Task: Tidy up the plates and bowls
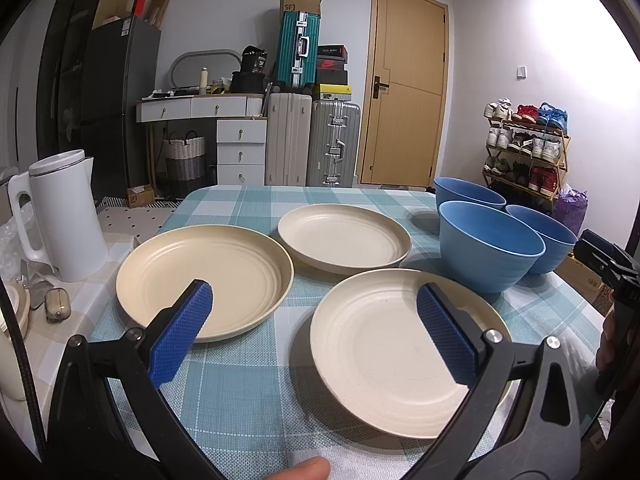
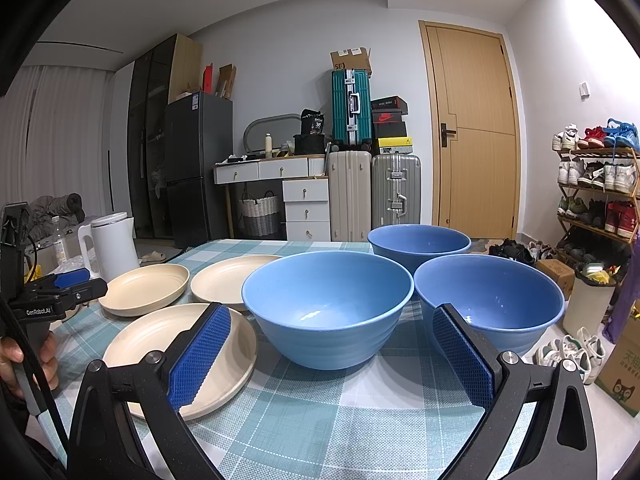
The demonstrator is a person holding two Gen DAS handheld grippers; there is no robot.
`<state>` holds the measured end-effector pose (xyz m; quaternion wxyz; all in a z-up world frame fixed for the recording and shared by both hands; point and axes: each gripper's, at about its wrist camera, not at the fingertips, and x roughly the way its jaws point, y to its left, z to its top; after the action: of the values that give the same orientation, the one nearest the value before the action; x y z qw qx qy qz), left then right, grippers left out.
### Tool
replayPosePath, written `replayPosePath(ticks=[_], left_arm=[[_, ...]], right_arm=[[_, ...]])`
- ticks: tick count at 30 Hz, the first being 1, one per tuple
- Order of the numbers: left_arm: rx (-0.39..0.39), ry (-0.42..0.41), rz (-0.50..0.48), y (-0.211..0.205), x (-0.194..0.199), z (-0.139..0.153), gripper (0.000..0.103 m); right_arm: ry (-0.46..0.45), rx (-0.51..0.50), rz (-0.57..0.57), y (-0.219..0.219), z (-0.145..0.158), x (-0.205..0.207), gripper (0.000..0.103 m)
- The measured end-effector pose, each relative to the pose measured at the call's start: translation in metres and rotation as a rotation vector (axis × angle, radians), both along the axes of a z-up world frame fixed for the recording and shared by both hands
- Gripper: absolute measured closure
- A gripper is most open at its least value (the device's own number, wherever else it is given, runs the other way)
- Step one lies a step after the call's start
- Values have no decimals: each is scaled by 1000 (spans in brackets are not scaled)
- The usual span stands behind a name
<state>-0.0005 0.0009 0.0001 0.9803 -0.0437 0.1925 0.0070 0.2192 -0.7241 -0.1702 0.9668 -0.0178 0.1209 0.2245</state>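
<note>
Three cream plates lie on the checked tablecloth: one at left, one at the back, one nearest. Three blue bowls stand to the right: a near one, a far one and a right one. My left gripper is open and empty, above the gap between the left and nearest plates. My right gripper is open and empty, just in front of the near bowl. In the right wrist view the nearest plate lies partly behind the left finger.
A white kettle stands on a side surface left of the table. Small items lie beside it at the left edge. Suitcases, a desk, a door and a shoe rack stand beyond the table.
</note>
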Motion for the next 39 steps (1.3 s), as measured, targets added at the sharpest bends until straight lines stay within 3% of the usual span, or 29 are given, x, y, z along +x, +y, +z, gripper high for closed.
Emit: replayPosePath(ticks=[39], left_arm=[[-5,2,0,0,0,0,1]], right_arm=[[-5,-10,2,0,1,0,0]])
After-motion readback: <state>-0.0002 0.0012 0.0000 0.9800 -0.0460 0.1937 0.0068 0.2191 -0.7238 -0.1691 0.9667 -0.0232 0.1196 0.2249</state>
